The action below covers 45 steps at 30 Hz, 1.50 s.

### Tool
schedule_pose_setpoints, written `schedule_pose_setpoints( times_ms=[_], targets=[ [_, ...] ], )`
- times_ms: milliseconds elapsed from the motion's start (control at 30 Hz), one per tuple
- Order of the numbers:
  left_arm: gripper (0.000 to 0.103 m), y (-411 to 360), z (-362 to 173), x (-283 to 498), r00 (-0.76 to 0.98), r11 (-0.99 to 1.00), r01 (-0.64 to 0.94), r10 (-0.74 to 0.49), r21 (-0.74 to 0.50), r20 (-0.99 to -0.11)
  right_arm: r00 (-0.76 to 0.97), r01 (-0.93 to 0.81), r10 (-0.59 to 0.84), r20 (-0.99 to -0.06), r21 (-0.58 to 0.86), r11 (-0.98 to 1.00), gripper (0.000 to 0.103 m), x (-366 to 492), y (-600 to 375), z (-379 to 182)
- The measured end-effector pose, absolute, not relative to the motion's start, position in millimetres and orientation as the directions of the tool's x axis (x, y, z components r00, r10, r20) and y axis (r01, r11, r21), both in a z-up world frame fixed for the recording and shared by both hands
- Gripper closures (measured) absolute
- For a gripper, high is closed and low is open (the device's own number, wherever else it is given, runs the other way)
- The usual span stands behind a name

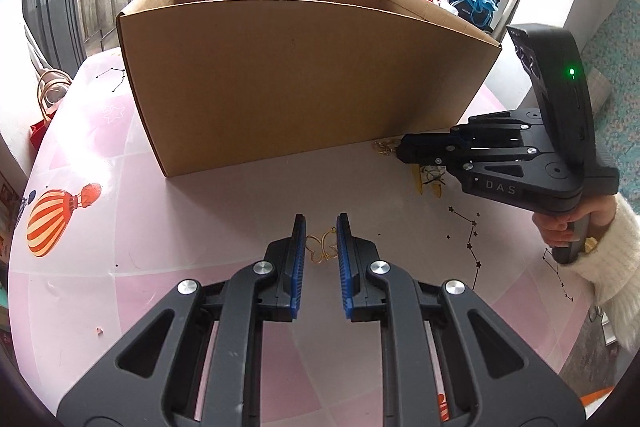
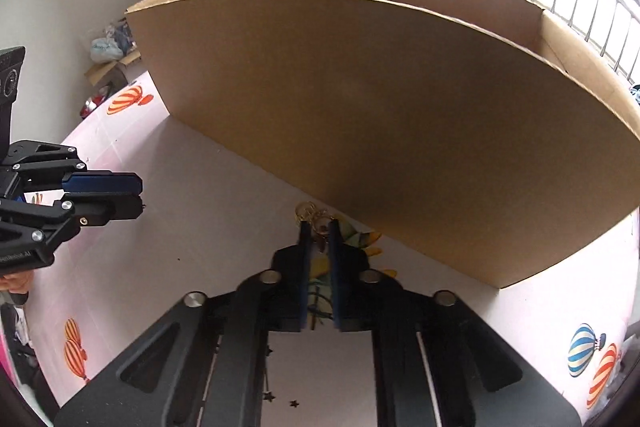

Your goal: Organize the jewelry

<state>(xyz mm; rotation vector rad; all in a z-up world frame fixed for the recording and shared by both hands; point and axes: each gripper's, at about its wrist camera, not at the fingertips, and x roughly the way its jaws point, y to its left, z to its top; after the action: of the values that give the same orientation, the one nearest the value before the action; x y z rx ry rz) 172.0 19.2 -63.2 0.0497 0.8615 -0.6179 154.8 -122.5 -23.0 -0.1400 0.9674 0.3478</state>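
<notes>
My left hand-held gripper (image 1: 321,227) pinches the gold wire butterfly pendant (image 1: 320,246) at lower centre, while my right hand-held gripper (image 2: 319,229) has narrowed around gold rings (image 2: 316,215) directly ahead, beside the brown cardboard box (image 2: 400,115).

Both grippers (image 1: 321,227) (image 2: 318,227) angle downward, fingers (image 1: 298,247) nearly closed.

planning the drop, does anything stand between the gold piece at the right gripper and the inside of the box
Yes: the cardboard box's tall near wall rises directly behind the gold jewelry at the right gripper's tips. The box top is open, so nothing else visible blocks it.
</notes>
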Motion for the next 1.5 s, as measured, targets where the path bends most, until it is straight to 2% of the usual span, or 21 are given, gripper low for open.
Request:
schedule_pose_setpoints(
  times_ms=[33, 67, 233, 300, 433, 500, 567, 600, 700, 800, 833, 867, 1000, 1200, 1367, 1500],
  targets=[
    [0.089, 19.2, -63.2, 171.7, 0.487, 0.824, 0.529, -0.490, -0.202, -0.723, 0.514, -0.340, 0.227, -0.827, 0.047, 0.939, 0.095, 154.5, -122.9, -23.2],
    [0.089, 19.4, -62.9, 171.3, 0.483, 0.821, 0.534, -0.493, -0.203, -0.723, 0.509, -0.339, 0.241, -0.826, 0.065, 0.938, 0.103, 152.9, -124.0, -24.0],
    [0.089, 18.6, -60.6, 172.6, 0.483, 0.818, 0.538, -0.495, -0.200, -0.723, 0.488, -0.317, 0.271, -0.830, 0.121, 0.941, 0.103, 142.8, -136.4, -25.0],
    [0.089, 17.4, -59.0, 173.9, 0.484, 0.817, 0.542, -0.496, -0.198, -0.721, 0.503, -0.306, 0.237, -0.831, 0.085, 0.948, 0.103, 139.1, -140.9, -23.5],
    [0.089, 16.1, -57.6, 174.8, 0.486, 0.812, 0.545, -0.509, -0.209, -0.711, 0.515, -0.342, 0.253, -0.819, 0.075, 0.937, 0.103, 135.9, -146.1, -18.9],
    [0.089, 15.9, -57.0, 175.2, 0.485, 0.809, 0.546, -0.518, -0.219, -0.705, 0.554, -0.349, 0.218, -0.803, 0.014, 0.937, 0.092, 137.5, -141.9, -15.6],
    [0.089, 15.6, -57.4, 176.7, 0.479, 0.806, 0.547, -0.522, -0.225, -0.706, 0.562, -0.380, 0.217, -0.798, -0.016, 0.925, 0.060, 143.0, -137.2, -14.9],
    [0.089, 15.4, -57.5, 177.3, 0.478, 0.807, 0.546, -0.522, -0.226, -0.707, 0.559, -0.392, 0.223, -0.798, -0.018, 0.920, 0.059, 145.7, -135.9, -14.8],
    [0.089, 15.2, -58.4, 179.2, 0.473, 0.806, 0.544, -0.524, -0.233, -0.708, 0.507, -0.450, 0.241, -0.828, -0.015, 0.893, 0.060, 156.1, -128.9, -23.7],
    [0.089, 16.0, -58.0, 180.2, 0.475, 0.805, 0.543, -0.528, -0.238, -0.704, 0.485, -0.484, 0.287, -0.826, 0.020, 0.875, 0.072, 158.6, -129.2, -23.9],
    [0.089, 15.9, -58.0, 180.2, 0.473, 0.804, 0.544, -0.530, -0.240, -0.704, 0.470, -0.499, 0.297, -0.831, 0.028, 0.866, 0.084, 158.6, -126.6, -23.6],
    [0.089, 16.2, -58.0, 180.9, 0.472, 0.802, 0.545, -0.533, -0.243, -0.702, 0.464, -0.498, 0.286, -0.838, 0.020, 0.867, 0.090, 158.5, -123.9, -23.3],
    [0.089, 16.3, -57.8, 180.2, 0.469, 0.800, 0.547, -0.537, -0.248, -0.701, 0.428, -0.467, 0.284, -0.858, 0.060, 0.882, 0.090, 159.6, -125.4, -22.0],
    [0.089, 16.6, -54.8, 177.6, 0.461, 0.796, 0.547, -0.546, -0.261, -0.700, 0.426, -0.427, 0.377, -0.822, 0.184, 0.885, 0.090, 144.2, -143.1, -14.3],
    [0.089, 25.6, -23.1, 166.7, 0.419, 0.742, 0.564, -0.634, -0.361, -0.650, 0.528, -0.455, 0.457, -0.716, 0.215, 0.864, 0.090, 115.1, -156.1, 53.1],
    [0.089, 29.7, 27.0, 181.6, 0.393, 0.693, 0.570, -0.701, -0.440, -0.595, 0.635, -0.423, 0.424, -0.646, 0.170, 0.890, 0.090, 123.8, -172.8, 107.8]
  ],
)
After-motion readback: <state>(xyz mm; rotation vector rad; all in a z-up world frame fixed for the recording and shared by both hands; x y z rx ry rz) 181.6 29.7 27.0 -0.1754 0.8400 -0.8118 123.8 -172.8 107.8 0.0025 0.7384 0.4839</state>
